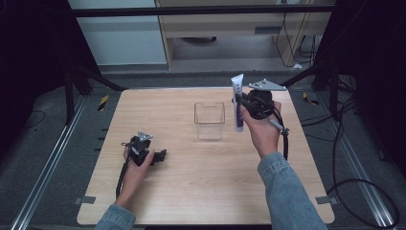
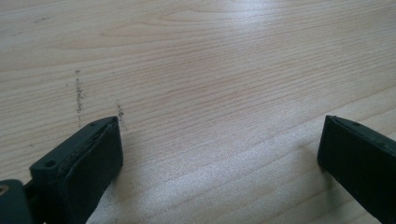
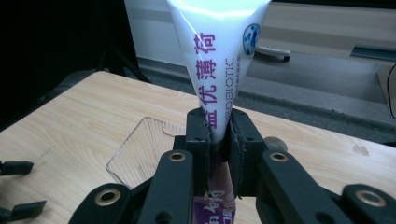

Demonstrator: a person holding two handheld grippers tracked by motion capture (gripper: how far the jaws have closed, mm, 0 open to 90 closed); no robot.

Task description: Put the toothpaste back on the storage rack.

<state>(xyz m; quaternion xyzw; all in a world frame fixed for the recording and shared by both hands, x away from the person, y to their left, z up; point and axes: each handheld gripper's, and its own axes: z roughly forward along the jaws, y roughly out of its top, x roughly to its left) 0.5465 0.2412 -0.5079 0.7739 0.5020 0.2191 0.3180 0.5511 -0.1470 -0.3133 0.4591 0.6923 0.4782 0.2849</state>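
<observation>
A white toothpaste tube [image 1: 237, 103] with purple print hangs upright above the table, flat crimped end up, held near its middle by my right gripper [image 1: 239, 101]. In the right gripper view the jaws press on the tube [image 3: 219, 60] from both sides, right gripper [image 3: 218, 154] shut on it. The tube is just right of a clear plastic cup [image 1: 209, 120], which stands upright mid-table and also shows as clear cup [image 3: 142, 151]. My left gripper [image 1: 163, 155] rests on the table at the left, pointing right. Its jaws stand wide apart over bare wood, left gripper [image 2: 219, 149] open.
The wooden table [image 1: 191, 191] sits in a dark metal frame with rails at both sides. Black cables trail from each gripper; more cables lie on the floor at the right. The left gripper's jaw tips [image 3: 18, 186] show at the far left of the right gripper view.
</observation>
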